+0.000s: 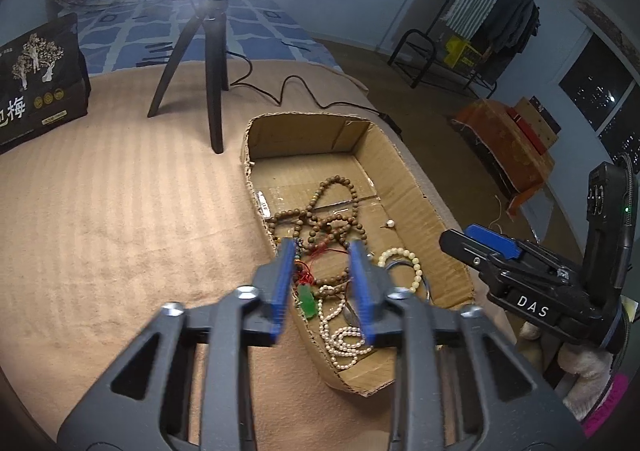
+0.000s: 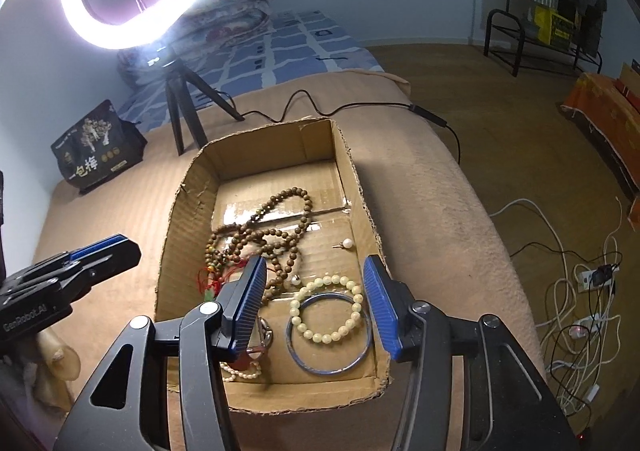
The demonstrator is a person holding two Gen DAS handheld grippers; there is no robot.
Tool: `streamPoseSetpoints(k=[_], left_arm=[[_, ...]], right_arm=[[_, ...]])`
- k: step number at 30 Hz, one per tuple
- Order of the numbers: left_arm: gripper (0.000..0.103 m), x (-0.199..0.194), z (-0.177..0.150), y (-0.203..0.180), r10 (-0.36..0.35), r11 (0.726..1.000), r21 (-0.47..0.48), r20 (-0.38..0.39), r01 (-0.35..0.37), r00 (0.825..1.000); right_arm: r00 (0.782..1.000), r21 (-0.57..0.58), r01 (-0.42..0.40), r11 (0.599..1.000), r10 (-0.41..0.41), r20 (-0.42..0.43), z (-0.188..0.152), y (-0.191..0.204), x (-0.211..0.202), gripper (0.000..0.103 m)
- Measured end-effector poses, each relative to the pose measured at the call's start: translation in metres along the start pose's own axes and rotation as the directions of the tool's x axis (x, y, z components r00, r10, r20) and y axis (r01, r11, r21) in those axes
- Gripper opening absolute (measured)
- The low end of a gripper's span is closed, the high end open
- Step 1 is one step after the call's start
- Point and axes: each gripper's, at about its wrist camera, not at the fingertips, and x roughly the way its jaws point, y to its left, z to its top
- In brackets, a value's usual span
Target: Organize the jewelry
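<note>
A shallow cardboard box (image 1: pixel 420 191) (image 2: pixel 188 211) sits on a tan blanket and holds jewelry. Inside lie a long brown bead necklace (image 1: pixel 332 211) (image 2: pixel 280 235), a pale bead bracelet (image 1: pixel 416 263) (image 2: pixel 324 337), a blue bangle (image 2: pixel 304 359), a white pearl strand (image 1: pixel 344 339), a green pendant (image 1: pixel 309 301) on red cord and a pearl stud (image 2: pixel 347 244). My left gripper (image 1: pixel 324 251) is open and empty above the box's near end. My right gripper (image 2: pixel 314 271) is open and empty above the bracelet and bangle.
A ring light on a black tripod (image 1: pixel 212 51) (image 2: pixel 180 103) stands behind the box, its cable trailing right. A black printed bag (image 1: pixel 36 83) (image 2: pixel 96 147) sits at the left. The bed edge drops off on the right to a floor with cables (image 2: pixel 580 291).
</note>
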Motion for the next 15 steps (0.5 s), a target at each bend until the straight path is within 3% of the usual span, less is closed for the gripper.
streamPoseSetpoints(k=[15], left_arm=[[0.036, -0.026, -0.010, -0.009, 0.041, 0.998, 0.048, 0.033, -0.043, 0.999]], right_arm=[[0.999, -0.017, 0.009, 1.000, -0.008, 0.036, -0.001, 0.005, -0.020, 0.050]])
